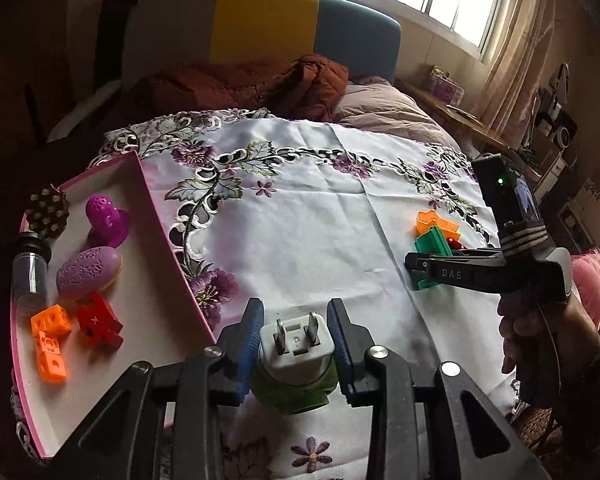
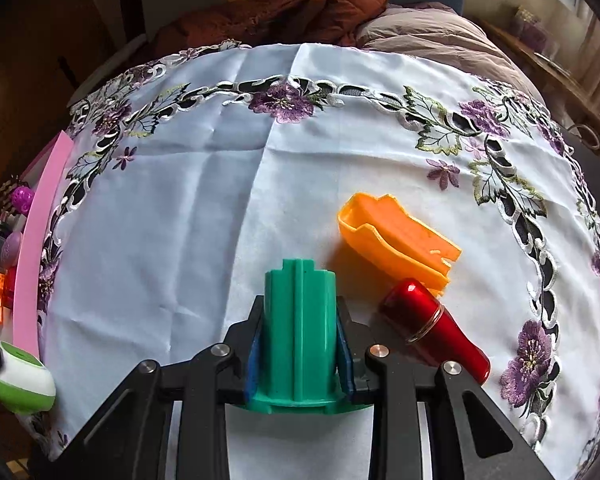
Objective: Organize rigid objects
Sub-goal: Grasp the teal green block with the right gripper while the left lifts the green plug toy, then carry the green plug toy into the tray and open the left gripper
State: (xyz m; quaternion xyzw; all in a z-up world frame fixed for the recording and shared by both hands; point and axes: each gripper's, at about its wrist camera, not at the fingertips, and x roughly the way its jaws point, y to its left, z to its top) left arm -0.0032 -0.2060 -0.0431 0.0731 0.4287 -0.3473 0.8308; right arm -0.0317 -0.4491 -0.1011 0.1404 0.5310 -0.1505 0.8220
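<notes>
My left gripper (image 1: 295,308) is shut on a white and green plug-in device (image 1: 296,352), with both blue pads against its sides and its two metal prongs facing forward. It hangs just right of a pink tray (image 1: 148,312). My right gripper (image 2: 300,306) is shut on a ribbed green plastic tube (image 2: 300,332) low over the embroidered cloth (image 2: 180,200). The left wrist view shows that gripper (image 1: 414,266) at the right, held by a hand (image 1: 540,332). An orange plastic scoop (image 2: 396,236) and a red metal cylinder (image 2: 432,328) lie beside the tube.
The tray holds several items: two purple toys (image 1: 104,216), orange cubes (image 1: 50,340), a red block (image 1: 98,320), a vial (image 1: 30,272) and a dotted dark ball (image 1: 46,210). A bed with rust and mauve bedding (image 1: 260,84) lies beyond the table.
</notes>
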